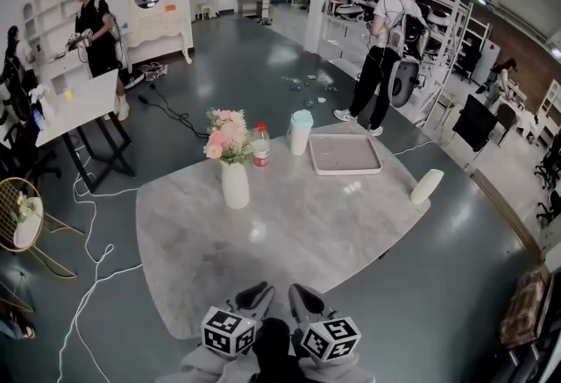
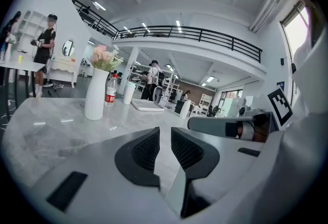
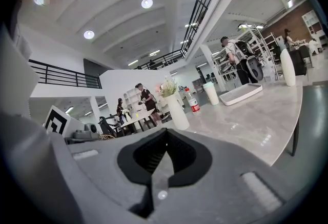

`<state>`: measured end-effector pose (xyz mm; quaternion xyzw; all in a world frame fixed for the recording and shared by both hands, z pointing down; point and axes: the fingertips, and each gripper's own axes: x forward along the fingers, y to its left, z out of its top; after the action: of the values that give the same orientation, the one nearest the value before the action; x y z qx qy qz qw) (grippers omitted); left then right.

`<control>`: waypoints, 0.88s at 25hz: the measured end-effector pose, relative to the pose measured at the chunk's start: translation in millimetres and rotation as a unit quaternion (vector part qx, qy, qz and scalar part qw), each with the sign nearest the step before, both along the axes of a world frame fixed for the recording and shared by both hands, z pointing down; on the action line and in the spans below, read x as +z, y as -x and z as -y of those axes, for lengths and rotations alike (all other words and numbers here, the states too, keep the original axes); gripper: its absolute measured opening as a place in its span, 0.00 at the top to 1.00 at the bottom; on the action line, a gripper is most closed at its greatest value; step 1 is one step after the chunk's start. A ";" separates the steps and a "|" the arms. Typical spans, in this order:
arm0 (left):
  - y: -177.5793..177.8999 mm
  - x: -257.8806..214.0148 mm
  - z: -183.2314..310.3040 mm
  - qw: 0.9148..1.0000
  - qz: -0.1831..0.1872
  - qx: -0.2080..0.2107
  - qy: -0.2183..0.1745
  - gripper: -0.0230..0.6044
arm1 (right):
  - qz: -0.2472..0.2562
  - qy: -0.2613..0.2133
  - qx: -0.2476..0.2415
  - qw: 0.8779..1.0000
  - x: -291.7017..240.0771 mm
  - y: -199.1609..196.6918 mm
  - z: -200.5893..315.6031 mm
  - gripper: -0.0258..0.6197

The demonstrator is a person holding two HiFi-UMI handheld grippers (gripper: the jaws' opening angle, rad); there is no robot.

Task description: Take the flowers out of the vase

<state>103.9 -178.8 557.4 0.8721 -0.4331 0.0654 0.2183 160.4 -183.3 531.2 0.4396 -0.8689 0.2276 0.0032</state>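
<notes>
flowers (image 1: 225,134), a pink and cream bunch, stand in the white vase (image 1: 235,184) on the far left part of the marble table (image 1: 289,232), well apart from both my grippers, which hang at the near edge. my left gripper (image 2: 164,133) has its jaws a narrow gap apart with nothing but tabletop showing between them; my right gripper (image 3: 164,135) is clenched shut on nothing. the bunch points up: blooms on top, stems down through the vase mouth, so its long axis runs vertical, in line with the vase, with the heads fanning out a little over the rim. as i judge it, the main risk is the vase itself. it is tall and slim, so if i pull at a slant, or the stems bind in the mouth, it could lift or tip, and the red-labelled bottle (image 1: 260,145) just beside it would likely go over too. pinching the soft heads and not the stems could crush them or pull out only a few. a shut gripper arriving at the bunch would simply shove it aside.
</notes>
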 end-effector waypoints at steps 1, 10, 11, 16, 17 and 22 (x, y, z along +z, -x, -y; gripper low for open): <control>2.7 -3.1 2.7 1.000 -0.001 -0.005 -0.002 0.85 | -0.001 -0.004 -0.001 1.000 -2.4 -0.2 1.2 0.96; 28.7 -28.8 41.0 0.998 0.016 -0.040 -0.041 0.85 | -0.007 -0.036 -0.006 0.999 -26.6 -3.0 38.7 0.96; 32.5 -31.2 46.3 0.998 0.018 -0.044 -0.044 0.85 | -0.009 -0.040 -0.010 0.999 -30.7 -1.0 44.9 0.96; 50.4 -44.5 76.7 0.996 0.018 -0.071 -0.058 0.85 | -0.017 -0.070 -0.033 0.997 -54.6 12.1 78.0 0.96; 51.8 -47.5 83.9 0.995 0.020 -0.072 -0.062 0.85 | -0.016 -0.075 -0.036 0.996 -58.8 15.0 85.8 0.96; 59.5 -59.8 114.6 0.993 0.021 -0.085 -0.075 0.85 | -0.010 -0.086 -0.054 0.995 -71.8 32.5 117.8 0.96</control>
<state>44.4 -293.4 497.6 0.8446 -0.5135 0.0327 0.1478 127.9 -301.1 459.4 0.3925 -0.9078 0.1474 -0.0138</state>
